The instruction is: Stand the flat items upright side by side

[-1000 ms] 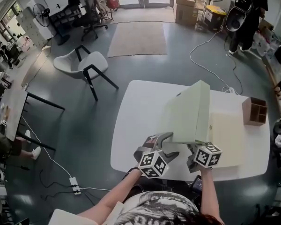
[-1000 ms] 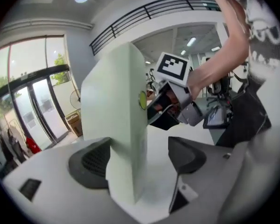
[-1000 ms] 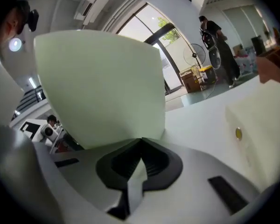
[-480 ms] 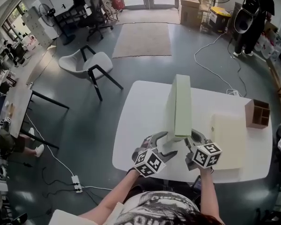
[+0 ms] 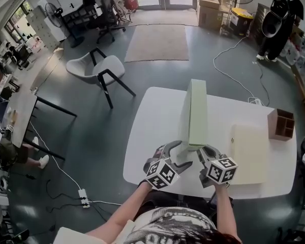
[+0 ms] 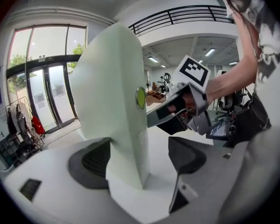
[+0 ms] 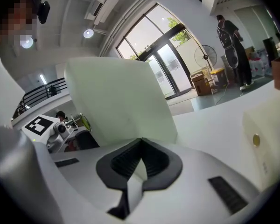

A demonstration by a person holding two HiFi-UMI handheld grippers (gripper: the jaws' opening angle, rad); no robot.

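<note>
My right gripper (image 7: 140, 158) clamps the upright pale-green flat box (image 5: 197, 113); only the left gripper view shows my left gripper (image 6: 142, 162) gaping around it.

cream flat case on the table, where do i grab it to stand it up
Probably the near short edge of the cream flat case, coming in low from your side: it lies flat on the white table, so only its thin rim offers a pinch.

- Left of the upright green folder (image 5: 195, 113), I see bare table (image 5: 152, 131): open passage.
- Right of it, a flat cream folder (image 5: 249, 151) and a wooden box (image 5: 280, 124) block me.
</note>
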